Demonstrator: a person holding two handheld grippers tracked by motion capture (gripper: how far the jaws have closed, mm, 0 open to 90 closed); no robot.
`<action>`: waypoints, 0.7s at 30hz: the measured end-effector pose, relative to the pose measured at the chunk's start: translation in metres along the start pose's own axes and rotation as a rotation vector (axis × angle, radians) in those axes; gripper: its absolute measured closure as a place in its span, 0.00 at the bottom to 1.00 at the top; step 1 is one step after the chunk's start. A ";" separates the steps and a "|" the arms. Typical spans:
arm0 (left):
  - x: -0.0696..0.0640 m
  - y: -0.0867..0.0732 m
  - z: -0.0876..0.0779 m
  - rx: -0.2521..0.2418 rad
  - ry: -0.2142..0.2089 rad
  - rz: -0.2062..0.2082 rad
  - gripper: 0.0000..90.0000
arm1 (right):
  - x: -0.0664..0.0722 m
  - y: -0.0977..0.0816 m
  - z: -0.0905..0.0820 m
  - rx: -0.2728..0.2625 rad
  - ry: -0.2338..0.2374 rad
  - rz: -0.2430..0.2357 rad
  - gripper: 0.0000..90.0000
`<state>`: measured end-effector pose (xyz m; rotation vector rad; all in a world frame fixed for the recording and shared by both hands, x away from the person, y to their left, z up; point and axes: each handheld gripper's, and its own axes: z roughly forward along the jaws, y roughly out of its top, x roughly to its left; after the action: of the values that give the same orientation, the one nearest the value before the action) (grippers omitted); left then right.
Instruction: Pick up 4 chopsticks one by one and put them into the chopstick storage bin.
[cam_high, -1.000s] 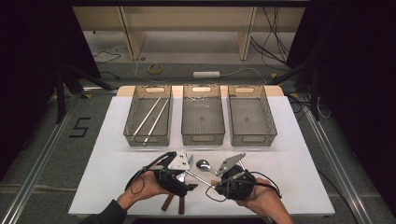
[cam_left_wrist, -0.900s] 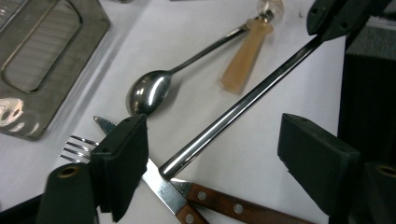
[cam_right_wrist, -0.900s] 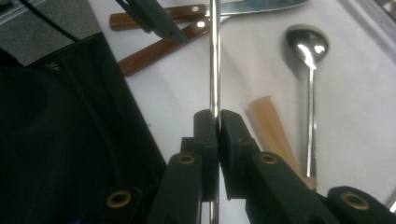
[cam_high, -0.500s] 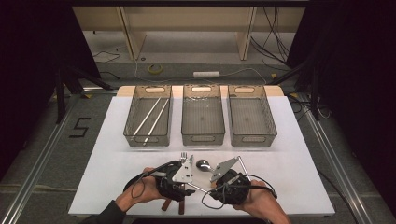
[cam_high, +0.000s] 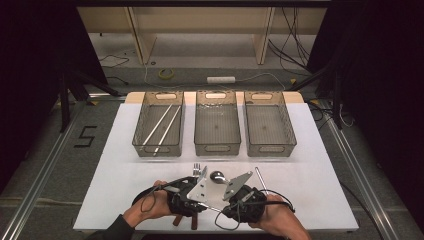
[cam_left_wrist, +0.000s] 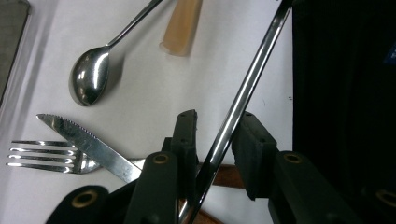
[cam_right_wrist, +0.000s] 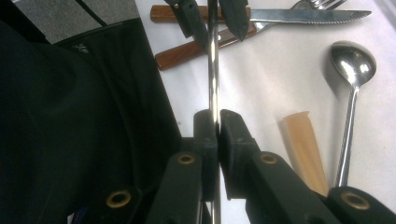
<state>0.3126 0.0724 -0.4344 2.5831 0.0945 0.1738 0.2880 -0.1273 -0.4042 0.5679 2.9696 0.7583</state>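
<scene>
A thin shiny metal chopstick (cam_right_wrist: 213, 70) runs between my two grippers just above the white table. My right gripper (cam_right_wrist: 216, 116) is shut on one end of it. The other end passes between the jaws of my left gripper (cam_left_wrist: 217, 119), which have just been closing around the chopstick (cam_left_wrist: 252, 79); a gap still shows beside it, so they stand open. From above, both grippers sit at the front edge, left gripper (cam_high: 196, 200) and right gripper (cam_high: 235, 204). A spoon (cam_left_wrist: 88, 77), a serrated knife (cam_left_wrist: 88, 144) and a fork (cam_left_wrist: 42, 154) lie on the table beneath.
Three grey mesh trays stand in a row at the back: left tray (cam_high: 138, 142) with two metal chopsticks (cam_high: 162, 127), middle tray (cam_high: 217, 149), right tray (cam_high: 270, 149). Another metal stick (cam_high: 260, 177) lies right of the spoon. A beige piece (cam_right_wrist: 303, 144) lies by the spoon handle.
The two grippers have drawn slightly closer together at the front edge. The left gripper's jaws have narrowed around the chopstick that the right gripper keeps holding.
</scene>
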 end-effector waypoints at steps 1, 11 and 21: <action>-0.001 0.000 0.000 0.005 -0.002 0.013 0.79 | 0.000 0.000 0.000 -0.001 0.002 -0.005 0.96; -0.010 0.005 -0.001 0.010 -0.015 0.105 0.92 | -0.013 -0.008 -0.004 -0.040 0.003 -0.046 0.88; 0.004 -0.003 -0.008 -0.020 0.034 -0.017 0.92 | -0.023 -0.011 -0.023 -0.221 -0.063 0.089 0.61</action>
<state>0.3157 0.0794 -0.4288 2.5591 0.1263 0.2118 0.3031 -0.1547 -0.3909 0.6980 2.7693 1.0374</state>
